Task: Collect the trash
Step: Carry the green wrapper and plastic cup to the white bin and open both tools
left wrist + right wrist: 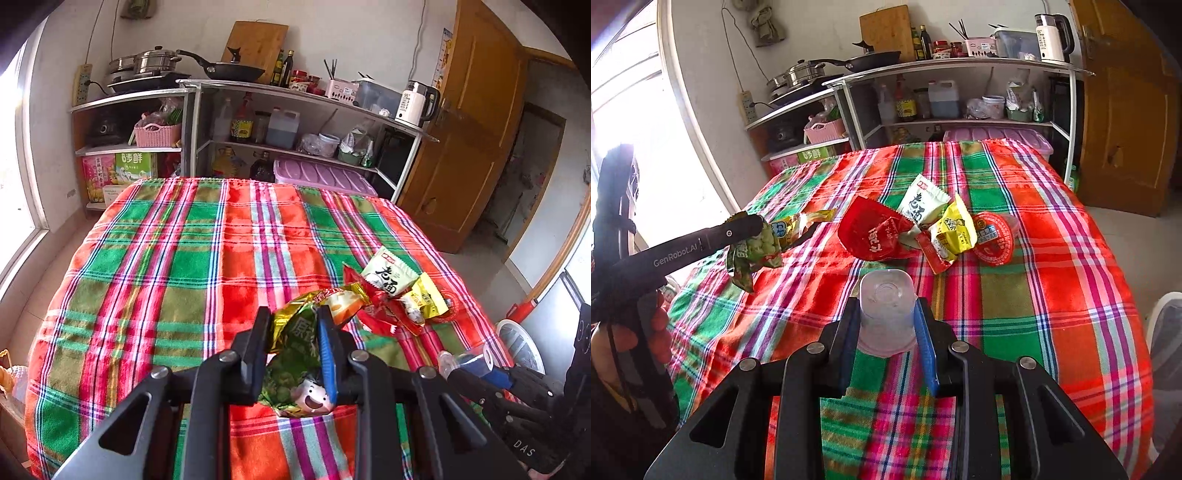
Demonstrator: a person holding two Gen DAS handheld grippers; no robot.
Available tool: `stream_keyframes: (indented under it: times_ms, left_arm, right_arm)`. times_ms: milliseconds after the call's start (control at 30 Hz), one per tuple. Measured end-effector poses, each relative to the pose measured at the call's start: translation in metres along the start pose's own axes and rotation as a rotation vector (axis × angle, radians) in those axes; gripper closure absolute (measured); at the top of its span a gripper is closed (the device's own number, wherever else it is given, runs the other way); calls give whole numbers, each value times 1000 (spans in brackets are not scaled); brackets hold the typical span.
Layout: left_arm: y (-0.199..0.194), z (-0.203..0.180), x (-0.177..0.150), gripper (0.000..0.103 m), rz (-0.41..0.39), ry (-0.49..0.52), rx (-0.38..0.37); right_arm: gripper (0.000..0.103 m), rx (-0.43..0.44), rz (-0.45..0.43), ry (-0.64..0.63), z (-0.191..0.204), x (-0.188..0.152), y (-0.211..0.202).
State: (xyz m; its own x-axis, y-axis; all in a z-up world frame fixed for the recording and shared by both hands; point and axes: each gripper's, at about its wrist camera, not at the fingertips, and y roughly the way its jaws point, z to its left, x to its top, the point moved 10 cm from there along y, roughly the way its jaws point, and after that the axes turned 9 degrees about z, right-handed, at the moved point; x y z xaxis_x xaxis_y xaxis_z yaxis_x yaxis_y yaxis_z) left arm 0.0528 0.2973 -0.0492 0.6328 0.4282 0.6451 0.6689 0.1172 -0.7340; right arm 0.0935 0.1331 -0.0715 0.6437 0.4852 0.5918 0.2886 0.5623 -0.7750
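Left tongs [293, 321] pinch green snack wrapper [295, 369]; right tongs [886, 314] grip what looks like clear plastic cup [886, 302].

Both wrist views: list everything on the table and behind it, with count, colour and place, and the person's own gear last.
Tablecloth: one, red-green plaid, covers the table.
Green snack wrapper: one, pinched in the left tongs.
Clear plastic cup: one, between the right tongs.
Red wrapper: one, mid-table.
White wrapper: one, behind the red wrapper.
Yellow wrapper: one, beside it.
Red jelly cup: one, right of the pile.
Shelf unit: one, metal, behind the table.
Kettle: one, white, on the shelf top.
Left tongs: shut on the wrapper.
Right tongs: around the cup.
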Motion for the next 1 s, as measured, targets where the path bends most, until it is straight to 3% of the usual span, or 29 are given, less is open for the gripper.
stream_keyframes:
  times_ms: [367, 1000]
  left_arm:
    - [-14, -64, 0, 77, -15, 102, -57]
    - [-6, -208, -13, 77, 15, 315, -214]
  right_arm:
    - [72, -49, -82, 65, -35, 1, -43]
    - [72, -203, -177, 224, -138, -24, -125]
